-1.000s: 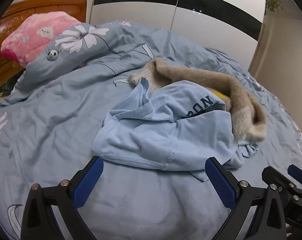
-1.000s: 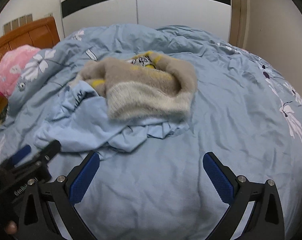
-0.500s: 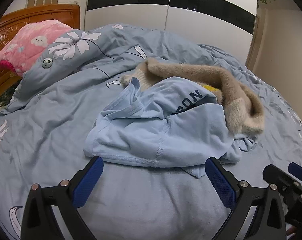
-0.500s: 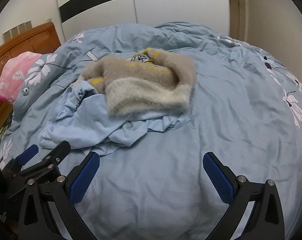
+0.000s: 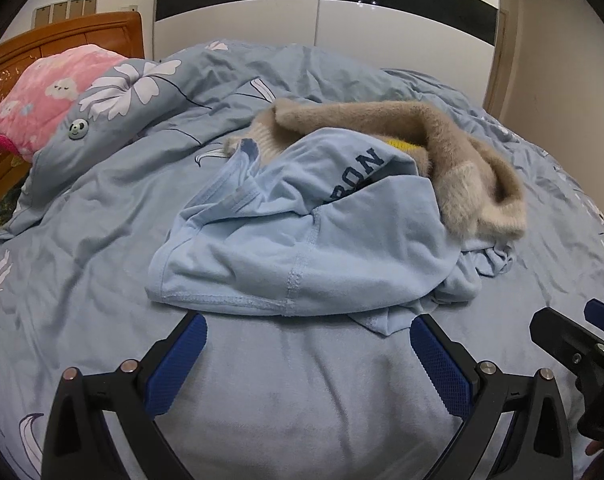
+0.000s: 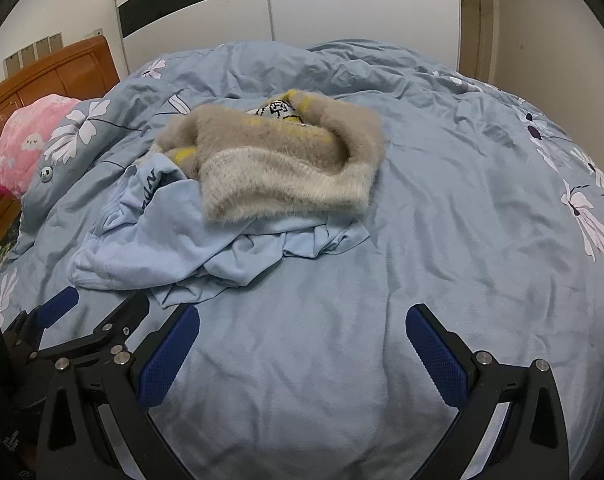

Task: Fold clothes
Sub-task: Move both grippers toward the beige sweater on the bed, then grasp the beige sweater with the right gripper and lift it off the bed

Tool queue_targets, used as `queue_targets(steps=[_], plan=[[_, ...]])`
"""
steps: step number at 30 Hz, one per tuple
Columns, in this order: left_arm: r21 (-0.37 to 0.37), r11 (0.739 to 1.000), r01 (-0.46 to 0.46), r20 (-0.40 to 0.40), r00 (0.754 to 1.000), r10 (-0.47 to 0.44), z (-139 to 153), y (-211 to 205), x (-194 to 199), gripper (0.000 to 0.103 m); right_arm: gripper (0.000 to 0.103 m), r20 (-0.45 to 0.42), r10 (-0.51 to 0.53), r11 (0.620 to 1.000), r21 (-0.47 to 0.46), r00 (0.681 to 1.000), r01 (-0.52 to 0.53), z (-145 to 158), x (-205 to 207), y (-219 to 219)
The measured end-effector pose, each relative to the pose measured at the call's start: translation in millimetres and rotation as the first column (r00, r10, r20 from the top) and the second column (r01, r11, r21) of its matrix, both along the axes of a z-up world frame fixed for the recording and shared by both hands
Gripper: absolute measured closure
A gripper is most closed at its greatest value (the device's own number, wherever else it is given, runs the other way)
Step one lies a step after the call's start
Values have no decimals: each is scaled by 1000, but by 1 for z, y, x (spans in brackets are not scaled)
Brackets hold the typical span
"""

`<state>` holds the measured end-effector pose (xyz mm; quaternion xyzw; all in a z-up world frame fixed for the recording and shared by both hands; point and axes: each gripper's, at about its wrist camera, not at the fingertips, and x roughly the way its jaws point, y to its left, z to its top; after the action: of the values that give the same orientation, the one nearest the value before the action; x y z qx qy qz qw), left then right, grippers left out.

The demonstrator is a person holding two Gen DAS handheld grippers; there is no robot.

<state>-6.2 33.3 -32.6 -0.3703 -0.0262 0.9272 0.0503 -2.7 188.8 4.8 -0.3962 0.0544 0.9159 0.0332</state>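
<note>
A crumpled light blue T-shirt (image 5: 302,248) with dark letters lies on the bed, also in the right wrist view (image 6: 174,236). A fuzzy beige sweater (image 5: 462,160) with yellow parts lies partly on top of it (image 6: 286,160). My left gripper (image 5: 308,354) is open and empty, just short of the shirt's near hem. My right gripper (image 6: 302,344) is open and empty over bare cover, to the right of the left one. Each gripper shows at the edge of the other's view.
The bed has a blue flowered duvet cover (image 6: 482,200). A pink pillow (image 5: 42,96) and a wooden headboard (image 5: 62,36) are at the far left. A white and black wardrobe (image 5: 326,12) stands behind the bed.
Both grippers have pulled back and risen a little, so the clothes pile sits smaller and further off in both views. The clothes have not moved.
</note>
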Motion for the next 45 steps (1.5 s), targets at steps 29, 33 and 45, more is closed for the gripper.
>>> queue_targets(steps=[29, 33, 45], plan=[[30, 999, -27, 3, 1000, 27, 3, -10, -1, 0, 0, -3, 22, 1000, 2, 1000, -22, 0, -1, -9], [35, 998, -55, -34, 998, 57, 10, -20, -2, 0, 0, -25, -25, 999, -47, 999, 23, 3, 1, 7], [-39, 998, -47, -64, 997, 45, 17, -28, -3, 0, 0, -16, -137, 945, -301, 990, 125, 13, -86, 85]])
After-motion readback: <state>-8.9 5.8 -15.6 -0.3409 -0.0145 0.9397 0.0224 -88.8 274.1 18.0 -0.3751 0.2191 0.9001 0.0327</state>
